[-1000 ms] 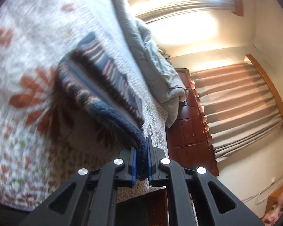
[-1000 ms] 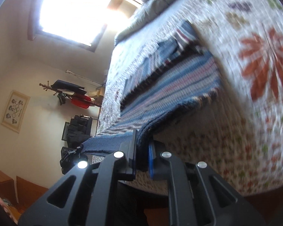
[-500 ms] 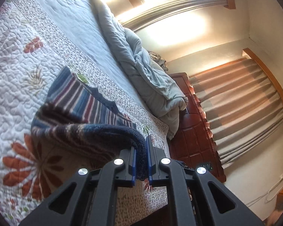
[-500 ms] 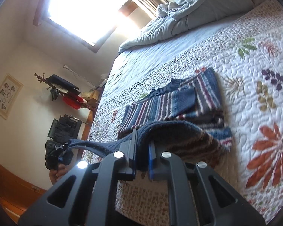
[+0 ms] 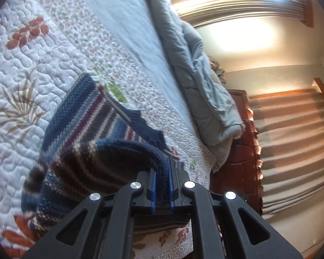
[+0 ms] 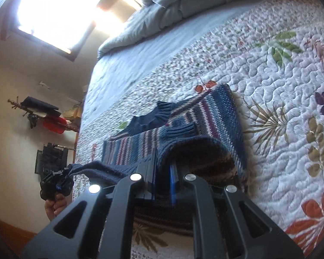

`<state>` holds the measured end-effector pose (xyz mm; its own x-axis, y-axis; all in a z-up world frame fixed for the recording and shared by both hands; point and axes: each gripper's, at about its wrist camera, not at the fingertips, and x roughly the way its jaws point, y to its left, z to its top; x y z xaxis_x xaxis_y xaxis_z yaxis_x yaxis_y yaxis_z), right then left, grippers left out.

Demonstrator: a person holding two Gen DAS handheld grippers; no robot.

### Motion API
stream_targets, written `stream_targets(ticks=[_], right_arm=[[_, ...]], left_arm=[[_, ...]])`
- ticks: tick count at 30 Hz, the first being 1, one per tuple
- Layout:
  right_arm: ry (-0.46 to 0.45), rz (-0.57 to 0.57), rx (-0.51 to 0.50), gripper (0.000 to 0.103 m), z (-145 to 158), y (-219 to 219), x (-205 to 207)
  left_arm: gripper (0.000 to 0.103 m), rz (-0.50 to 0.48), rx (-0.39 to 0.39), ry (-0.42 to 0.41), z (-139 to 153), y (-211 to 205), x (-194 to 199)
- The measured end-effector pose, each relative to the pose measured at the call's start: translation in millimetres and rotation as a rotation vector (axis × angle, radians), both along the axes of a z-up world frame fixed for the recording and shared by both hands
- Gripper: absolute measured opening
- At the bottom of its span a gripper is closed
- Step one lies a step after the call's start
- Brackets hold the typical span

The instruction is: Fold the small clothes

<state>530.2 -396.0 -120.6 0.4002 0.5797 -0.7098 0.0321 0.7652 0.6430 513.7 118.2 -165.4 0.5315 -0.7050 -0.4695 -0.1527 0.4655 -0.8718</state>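
A bed carries everything, its floral quilt spread flat. A striped knit sweater lies on it at centre frame, and a rumpled grey duvet is heaped along the top.

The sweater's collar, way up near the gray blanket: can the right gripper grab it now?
Probably not yet. The right gripper is shut on the sweater hem, so it would have to let go first. The collar itself lies uncovered on the quilt.

Left gripper, right gripper: fingers clamped, angled downward.
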Motion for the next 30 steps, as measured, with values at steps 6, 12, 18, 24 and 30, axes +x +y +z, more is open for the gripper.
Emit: stream_targets(ticks=[6,12,18,24,30], right_arm=[[0.072,0.005,-0.036,0.011,-52,5,33],[0.069,0.017,-0.008,0.046,-62,-1,43],[-0.032,0.097,-0.05,0.049,-31,-13,41],[-0.002,0.174,-0.127,0.049,-48,-7,61],[0.034,0.217,-0.168,0.049,-73,7,79]], left_arm=[[0.009,0.001,0.028,0.107,-56,-3,36],[0.041,-0.005,0.008,0.16,-78,3,43],[0.063,-0.073,0.125,0.02,-37,9,36],[0.076,-0.211,0.363,-0.05,-17,-5,51],[0.076,-0.308,0.451,0.026,-43,-17,79]])
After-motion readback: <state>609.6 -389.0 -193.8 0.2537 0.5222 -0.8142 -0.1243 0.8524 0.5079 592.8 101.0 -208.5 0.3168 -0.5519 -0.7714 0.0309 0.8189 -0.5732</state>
